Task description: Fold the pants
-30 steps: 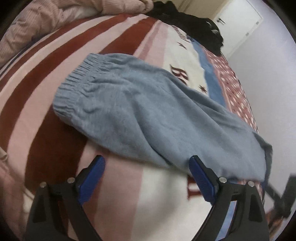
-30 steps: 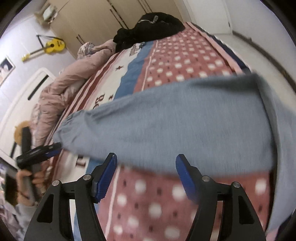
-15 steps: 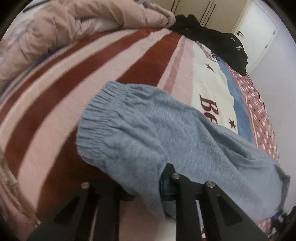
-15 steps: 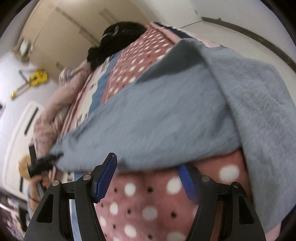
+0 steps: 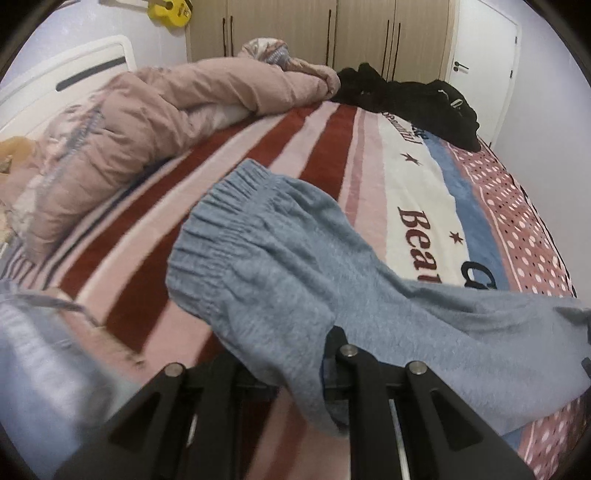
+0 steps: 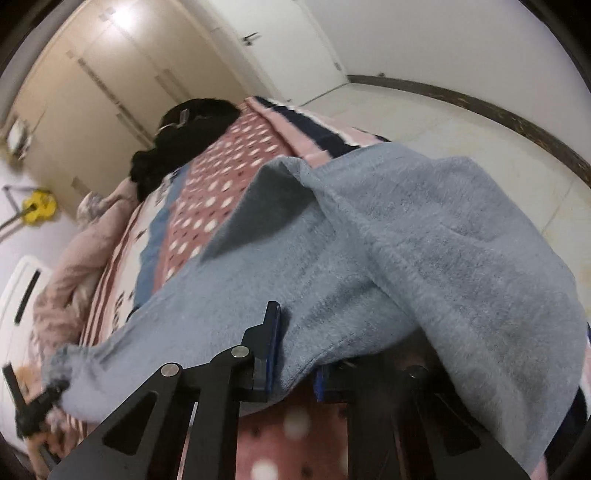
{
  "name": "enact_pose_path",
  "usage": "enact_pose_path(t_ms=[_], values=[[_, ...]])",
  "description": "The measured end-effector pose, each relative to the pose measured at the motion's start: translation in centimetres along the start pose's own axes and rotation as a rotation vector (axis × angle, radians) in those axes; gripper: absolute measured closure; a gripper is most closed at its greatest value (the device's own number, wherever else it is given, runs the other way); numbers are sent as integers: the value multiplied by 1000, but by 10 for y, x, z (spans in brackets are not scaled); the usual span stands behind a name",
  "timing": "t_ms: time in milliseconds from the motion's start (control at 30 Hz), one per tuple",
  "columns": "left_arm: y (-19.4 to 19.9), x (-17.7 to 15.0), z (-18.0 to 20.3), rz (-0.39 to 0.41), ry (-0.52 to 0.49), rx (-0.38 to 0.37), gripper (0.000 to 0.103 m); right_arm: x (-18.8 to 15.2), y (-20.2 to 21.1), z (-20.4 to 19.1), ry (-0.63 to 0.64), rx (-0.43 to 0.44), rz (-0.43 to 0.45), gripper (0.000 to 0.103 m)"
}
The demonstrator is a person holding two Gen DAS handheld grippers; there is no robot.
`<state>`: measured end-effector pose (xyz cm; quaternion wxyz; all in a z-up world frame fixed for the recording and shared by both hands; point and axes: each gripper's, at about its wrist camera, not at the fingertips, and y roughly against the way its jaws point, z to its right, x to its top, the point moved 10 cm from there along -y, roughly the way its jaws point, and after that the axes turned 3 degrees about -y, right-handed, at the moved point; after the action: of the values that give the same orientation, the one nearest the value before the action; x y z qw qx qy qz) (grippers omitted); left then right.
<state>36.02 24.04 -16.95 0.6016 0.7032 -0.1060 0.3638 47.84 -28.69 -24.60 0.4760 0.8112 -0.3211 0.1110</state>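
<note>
The grey-blue fleece pants (image 5: 280, 280) hang stretched above the bed, gathered elastic waistband (image 5: 221, 218) at the left end. My left gripper (image 5: 295, 373) is shut on the near edge of the pants by the waistband; the cloth drapes over its jaws. In the right wrist view the pants (image 6: 424, 258) fill the middle, and my right gripper (image 6: 295, 365) is shut on the leg end, with cloth folded over its right finger. The left gripper (image 6: 37, 406) shows far off at the lower left, holding the other end.
The bed has a striped and polka-dot blanket (image 5: 332, 147). A pink duvet (image 5: 147, 110) is bunched at the head. Black clothes (image 5: 413, 96) lie at the far side. Wardrobes (image 5: 332, 29), a door and a yellow ukulele (image 5: 170, 11) stand beyond. Bare floor (image 6: 461, 122) lies past the bed's foot.
Both grippers closed on the pants, the left first and the right after it, and lifted them off the blanket. Both cameras tilted upward, showing more of the room.
</note>
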Motion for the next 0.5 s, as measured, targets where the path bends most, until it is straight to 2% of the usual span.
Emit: enact_pose_path(t_ms=[67,167,233,267,300,333,367,400,500], values=[[9,-10,-9,-15,-26,14,90,-13,9,-6,37,15,-28,94],[14,-34,-16,-93,-104,30,84,-36,17,-13,95,2,-70,94],[18,-49,-18,-135,-120,10,73,-48,15,-14,122,-13,-108,88],[25,-55,-20,-144,-129,3,69,-52,17,-10,125,-17,-116,80],[33,-59,-21,-140,-146,-3,58,-56,20,-10,128,-9,-126,75],[42,-61,-20,-128,-160,-3,42,-60,24,-12,136,7,-140,64],[55,-61,-20,-97,-179,5,37,-65,30,-12,146,13,-148,56],[69,-60,-21,-67,-197,14,32,-71,41,-15,173,11,-156,55],[105,-54,-16,2,-224,-12,32,-89,70,-33,262,40,-177,55]])
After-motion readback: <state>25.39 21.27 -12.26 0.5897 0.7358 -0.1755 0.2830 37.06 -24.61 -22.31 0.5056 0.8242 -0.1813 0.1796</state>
